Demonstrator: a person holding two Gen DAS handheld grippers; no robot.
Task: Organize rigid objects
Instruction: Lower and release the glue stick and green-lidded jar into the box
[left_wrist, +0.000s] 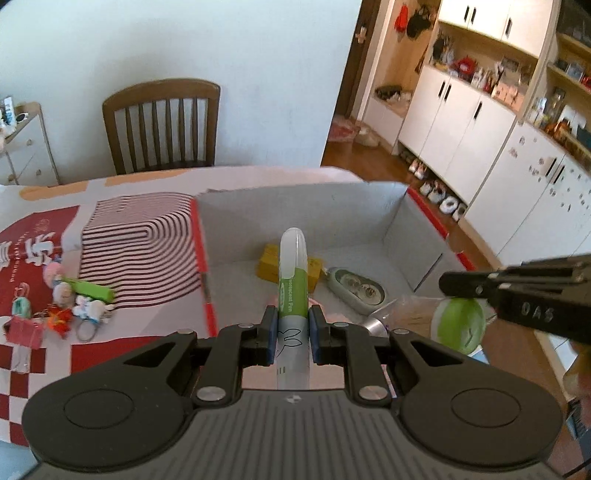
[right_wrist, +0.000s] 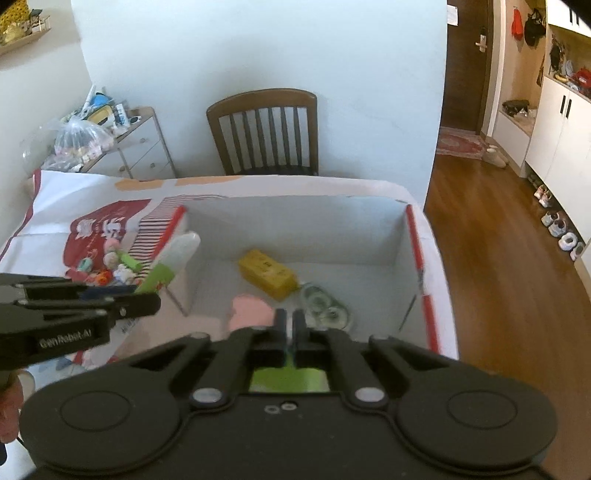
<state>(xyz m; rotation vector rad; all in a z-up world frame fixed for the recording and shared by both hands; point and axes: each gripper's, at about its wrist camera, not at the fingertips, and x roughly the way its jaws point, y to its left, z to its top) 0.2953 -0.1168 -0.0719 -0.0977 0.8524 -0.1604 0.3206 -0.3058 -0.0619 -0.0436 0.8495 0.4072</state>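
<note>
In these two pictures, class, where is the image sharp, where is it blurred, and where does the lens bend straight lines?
Left wrist view: the pen between the fingers is sharp, the box edge slightly smeared, the cupboards curve. Right wrist view: the chair is crisp, the pink thing in the box is blurred, the wall edge bows.

I find the box (right_wrist: 295, 229) on the table (left_wrist: 48, 354), right of the keychains (left_wrist: 62, 306). Inside lie a block (right_wrist: 267, 273) and, beside it, possibly a tape dispenser (right_wrist: 327, 306). A chair (right_wrist: 264, 133) stands behind.
</note>
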